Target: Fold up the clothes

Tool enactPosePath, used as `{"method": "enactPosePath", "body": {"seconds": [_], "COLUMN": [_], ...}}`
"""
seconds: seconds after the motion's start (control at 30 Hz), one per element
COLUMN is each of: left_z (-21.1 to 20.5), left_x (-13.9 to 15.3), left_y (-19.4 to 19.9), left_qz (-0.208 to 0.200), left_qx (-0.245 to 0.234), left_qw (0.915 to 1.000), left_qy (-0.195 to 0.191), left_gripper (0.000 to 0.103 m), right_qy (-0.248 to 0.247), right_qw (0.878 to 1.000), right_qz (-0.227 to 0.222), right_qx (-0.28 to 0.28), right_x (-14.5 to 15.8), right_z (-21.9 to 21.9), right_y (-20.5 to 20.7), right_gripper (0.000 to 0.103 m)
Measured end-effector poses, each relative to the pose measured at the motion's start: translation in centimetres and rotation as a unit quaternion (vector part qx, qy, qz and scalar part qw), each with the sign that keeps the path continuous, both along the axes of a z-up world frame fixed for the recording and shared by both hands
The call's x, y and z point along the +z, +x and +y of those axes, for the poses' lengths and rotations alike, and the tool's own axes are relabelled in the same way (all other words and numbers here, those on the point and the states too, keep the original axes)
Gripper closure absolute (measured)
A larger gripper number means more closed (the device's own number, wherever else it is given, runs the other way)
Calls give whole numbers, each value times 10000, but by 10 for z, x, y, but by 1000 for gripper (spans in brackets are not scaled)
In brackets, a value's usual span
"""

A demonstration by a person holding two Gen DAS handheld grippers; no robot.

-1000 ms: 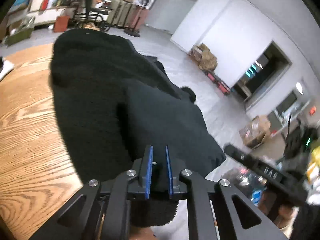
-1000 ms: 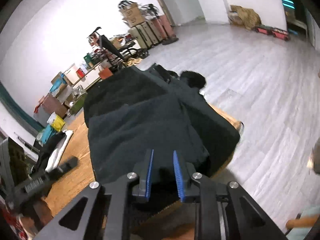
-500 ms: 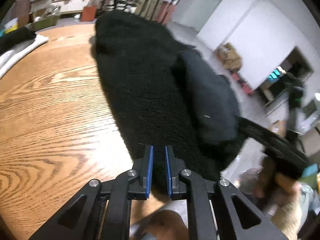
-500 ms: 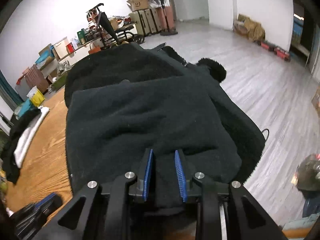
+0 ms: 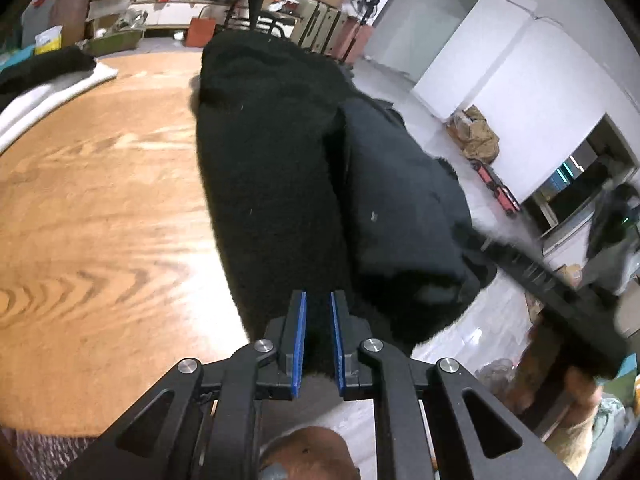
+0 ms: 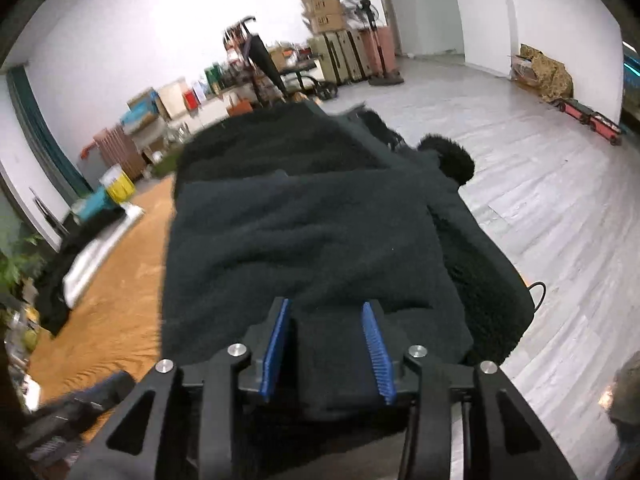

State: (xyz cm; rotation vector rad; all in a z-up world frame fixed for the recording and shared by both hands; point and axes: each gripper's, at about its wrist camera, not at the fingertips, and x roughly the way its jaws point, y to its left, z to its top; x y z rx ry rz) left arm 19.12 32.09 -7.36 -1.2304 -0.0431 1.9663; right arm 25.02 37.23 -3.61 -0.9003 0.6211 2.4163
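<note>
A fold is being laid down on the black fleece garment (image 5: 272, 184), which is lying along the right-hand edge of the wooden table (image 5: 100, 200), its far end reaching toward 12 o'clock and its near hem hanging at the table's rim; a smoother dark panel (image 6: 300, 240) is already lying doubled over the pile. The left gripper (image 5: 318, 336) is pinching the near hem, its blue pads nearly closed with fleece between them; the right gripper (image 6: 326, 344) is standing about half open astride the panel's near edge, and whether it is gripping or letting go I cannot tell. The next move is probably calling for release, then pressing the layers flat. No containers are showing near the work; only folded white and dark cloths (image 5: 52, 80) are lying at 10 o'clock.
</note>
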Motion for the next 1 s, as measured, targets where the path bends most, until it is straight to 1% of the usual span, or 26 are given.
{"method": "enactPosePath", "body": {"seconds": [0.03,0.07,0.1,0.13,0.17,0.2,0.3,0.33,0.4,0.43,0.47,0.53,0.6,0.67,0.7,0.77,0.8,0.87,1.0], "left_z": [-2,-2,-3,-6,-6,-10,-21,-22,-25,-25,-26,-27,-28,-30,-29,-30,-31,-32,-34], "left_x": [-3,-5,-8,-6,-6,-3,5,7,9,10,11,13,15,17,18,18,17,17,16], "left_y": [2,4,6,11,13,15,21,22,22,22,21,20,18,17,17,18,18,19,21], "left_qz": [-64,-133,-200,-220,-217,-191,-107,-76,-30,-14,1,32,63,93,96,85,80,69,47], "left_qx": [-27,-29,-31,-26,-38,-22,29,47,74,84,93,112,131,149,131,139,143,152,168], "left_qw": [10000,9999,9998,9998,9998,9998,9999,9999,10000,10000,10000,9999,9999,9998,9998,9998,9998,9998,9997], "left_qy": [-21,-30,-39,-32,-17,-25,-54,-65,-57,-38,-20,17,54,93,145,144,143,142,140], "left_gripper": [81,74,59,52,52,52,51,51,51,50,49,44,41,38,37,36,35,35,35], "right_qy": [134,324,503,628,653,500,-323,-273,296,427,322,-50,-382,-470,-513,-612,-616,-510,-653], "right_qw": [9999,9993,9982,9970,9965,9969,9936,9930,9933,9932,9944,9967,9968,9979,9983,9973,9968,9978,9975], "right_qz": [78,156,240,307,307,211,-326,-457,-409,-372,-303,34,347,350,220,-287,-400,-312,-131], "right_qx": [61,126,211,321,434,574,1030,1050,1038,1013,958,804,603,284,186,270,302,271,246], "right_x": [8,18,27,35,39,35,-1,-11,-9,-7,-2,9,17,11,4,-19,-25,-25,-16], "right_z": [-2,-5,-9,-13,-15,-15,-14,-18,-32,-37,-39,-37,-33,-28,-27,-30,-35,-46,-48], "right_y": [-3,-6,-10,-17,-25,-36,-75,-82,-82,-79,-72,-48,-24,-6,0,0,2,11,20], "right_gripper": [56,50,44,33,31,31,29,25,24,24,26,28,27,19,19,22,22,22,23]}}
